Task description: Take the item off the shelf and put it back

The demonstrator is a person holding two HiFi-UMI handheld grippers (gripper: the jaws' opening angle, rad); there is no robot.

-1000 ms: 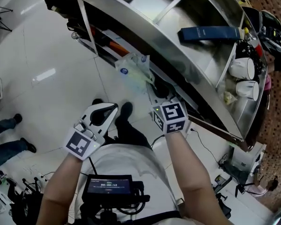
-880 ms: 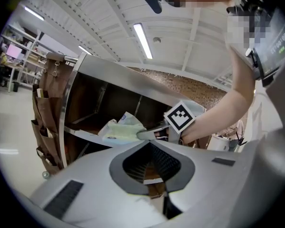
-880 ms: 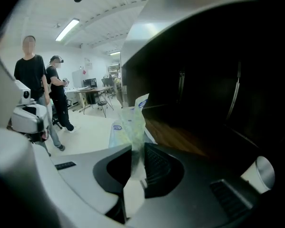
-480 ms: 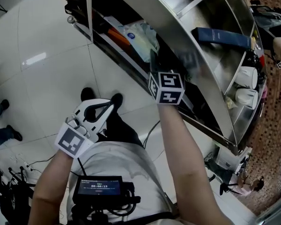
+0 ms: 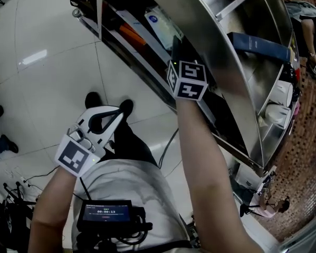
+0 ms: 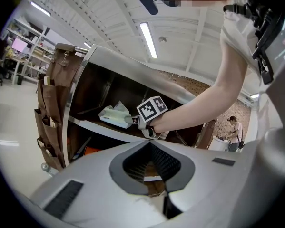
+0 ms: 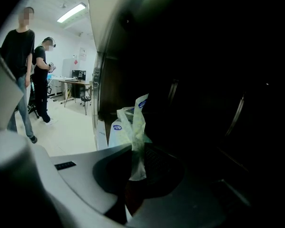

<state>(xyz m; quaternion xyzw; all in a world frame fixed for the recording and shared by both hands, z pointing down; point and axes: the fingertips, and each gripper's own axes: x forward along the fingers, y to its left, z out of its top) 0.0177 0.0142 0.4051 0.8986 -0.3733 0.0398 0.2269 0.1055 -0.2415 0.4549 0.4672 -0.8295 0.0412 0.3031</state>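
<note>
right gripper (image 7: 132, 177) nearly closed, pinching pack (image 7: 131, 127) by its flap | pack is lying just inside shelf (image 5: 210, 30), straight ahead of jaws, long axis pointing inward | left gripper (image 5: 122, 111) is idling closed, empty, well apart | right hand nearer

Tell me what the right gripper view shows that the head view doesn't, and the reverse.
Right gripper view only: the right gripper with its jaws pinched on the crinkled edge of the white-green packet, plus two people standing on the floor beyond.
Head view only: the left gripper idle near the person's waist, and a dark blue box and white cups on the upper level of the steel shelf unit.
Both: the packet with its blue logo, at the unit's dark lower level.
</note>
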